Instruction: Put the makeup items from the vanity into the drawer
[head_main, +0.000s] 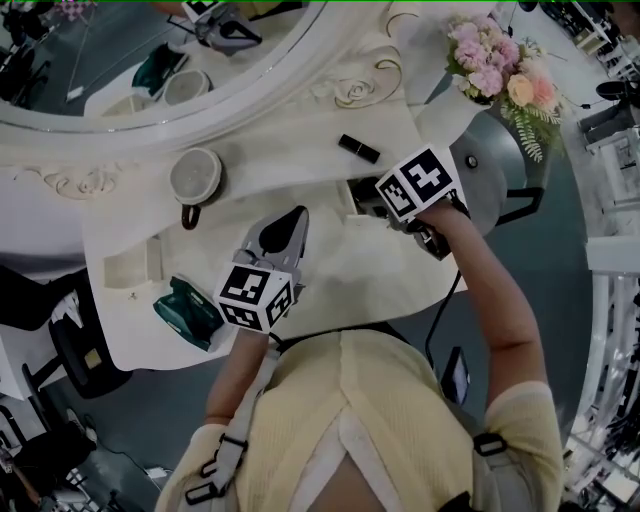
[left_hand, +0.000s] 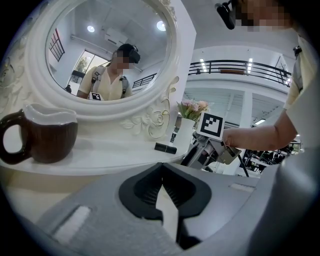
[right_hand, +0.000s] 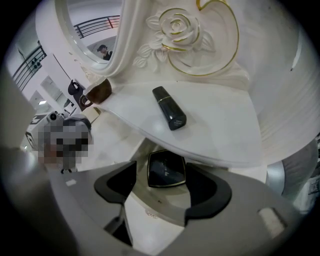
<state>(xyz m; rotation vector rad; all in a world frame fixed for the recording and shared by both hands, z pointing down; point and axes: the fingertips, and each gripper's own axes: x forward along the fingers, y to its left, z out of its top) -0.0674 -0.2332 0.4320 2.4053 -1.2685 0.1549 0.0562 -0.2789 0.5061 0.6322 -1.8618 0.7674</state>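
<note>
Right gripper (right_hand: 162, 191): I read jaws apart over the black compact (right_hand: 166, 170) in the drawer (right_hand: 149, 201); left gripper (left_hand: 162, 192) jaws together.

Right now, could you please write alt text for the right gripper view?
The right gripper, jaws open, straddles a black square compact lying in the open drawer. Beyond it, a black lipstick tube rests on the white vanity top below the rose-carved mirror frame.
</note>
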